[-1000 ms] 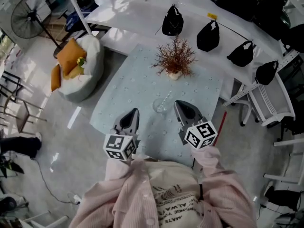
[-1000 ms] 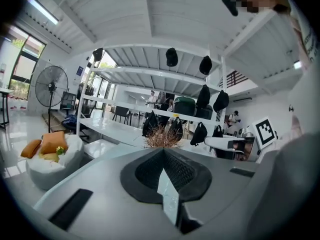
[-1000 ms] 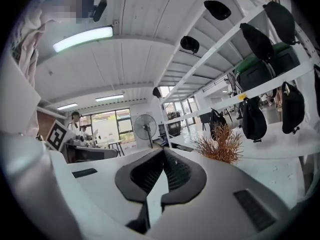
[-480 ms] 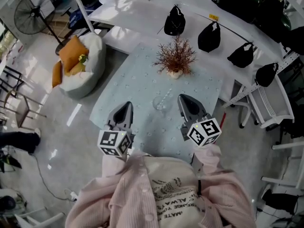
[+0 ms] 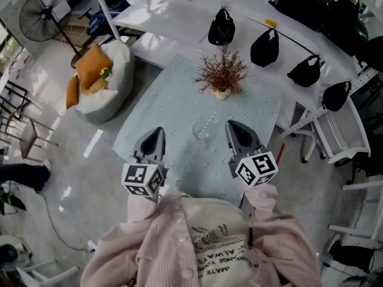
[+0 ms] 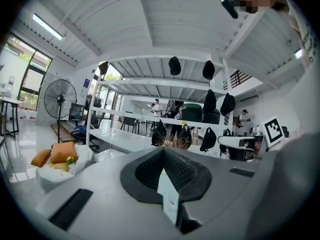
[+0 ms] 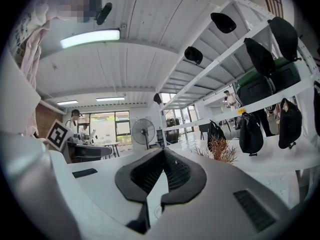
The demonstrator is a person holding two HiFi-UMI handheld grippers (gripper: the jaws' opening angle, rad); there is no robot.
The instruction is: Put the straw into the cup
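A clear glass cup (image 5: 201, 131) stands on the pale blue table (image 5: 173, 94), near its front middle. A thin pale straw (image 5: 209, 122) leans out of the cup toward the far right. My left gripper (image 5: 158, 131) hovers left of the cup, and my right gripper (image 5: 231, 125) hovers right of it, both apart from it. In the left gripper view the jaws (image 6: 163, 151) meet at the tip with nothing held. The right gripper view shows the same, its jaws (image 7: 163, 151) closed and empty. Neither gripper view shows the cup or the straw.
A reddish dried plant (image 5: 221, 74) in a small pot sits at the table's far side. Black caps (image 5: 221, 27) hang on a white rack behind it. A white beanbag with orange cushions (image 5: 99, 79) lies on the floor to the left, and a white chair (image 5: 335, 130) stands to the right.
The left gripper has shifted a little to the left, away from the cup. The right gripper has barely moved. Cup and straw stay put.
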